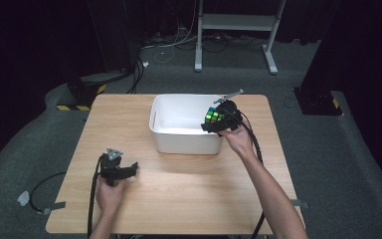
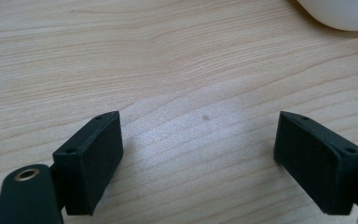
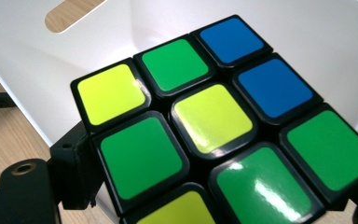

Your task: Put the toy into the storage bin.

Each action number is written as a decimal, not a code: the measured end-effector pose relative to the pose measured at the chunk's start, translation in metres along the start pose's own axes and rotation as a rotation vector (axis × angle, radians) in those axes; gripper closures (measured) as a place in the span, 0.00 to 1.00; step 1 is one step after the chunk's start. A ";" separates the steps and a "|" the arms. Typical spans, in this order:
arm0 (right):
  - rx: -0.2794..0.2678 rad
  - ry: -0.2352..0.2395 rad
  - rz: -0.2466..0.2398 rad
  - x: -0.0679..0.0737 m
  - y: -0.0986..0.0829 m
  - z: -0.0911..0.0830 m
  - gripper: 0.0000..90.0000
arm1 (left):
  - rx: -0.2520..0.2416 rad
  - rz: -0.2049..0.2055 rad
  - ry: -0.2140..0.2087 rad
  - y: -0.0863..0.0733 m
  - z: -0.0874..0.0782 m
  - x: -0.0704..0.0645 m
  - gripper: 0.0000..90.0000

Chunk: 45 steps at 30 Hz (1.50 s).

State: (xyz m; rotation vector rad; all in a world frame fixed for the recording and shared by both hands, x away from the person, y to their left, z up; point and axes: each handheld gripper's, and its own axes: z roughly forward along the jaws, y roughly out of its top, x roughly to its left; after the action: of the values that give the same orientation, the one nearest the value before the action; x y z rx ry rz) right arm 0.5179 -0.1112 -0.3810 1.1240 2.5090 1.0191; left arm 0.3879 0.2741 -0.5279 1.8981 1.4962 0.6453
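High view: a puzzle cube (image 1: 213, 116) is pinched in the right gripper (image 1: 220, 121) and held just above the right end of the white bin (image 1: 179, 141), over its rim and not touching the floor of it. In the right gripper view the cube's (image 3: 214, 126) face is seen up close, a mix of green, yellow and blue squares, with one black jaw pressed against its left side and the bin's handle slot (image 3: 72, 13) visible behind. The left gripper (image 1: 127, 172) is kept low over the wooden table (image 1: 189, 194), well apart from the bin, jaws spread wide with nothing between them, bare wood being seen there in the left gripper view.
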 end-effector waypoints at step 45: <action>-0.109 0.041 0.005 0.002 -0.006 -0.023 0.15 | -0.001 -0.003 0.002 0.000 0.000 0.000 0.18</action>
State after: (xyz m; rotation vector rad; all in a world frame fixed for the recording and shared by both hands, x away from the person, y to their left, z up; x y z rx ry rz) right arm 0.5029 -0.1242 -0.3677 1.0896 2.4498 1.1765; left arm 0.3877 0.2743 -0.5278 1.8945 1.4995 0.6460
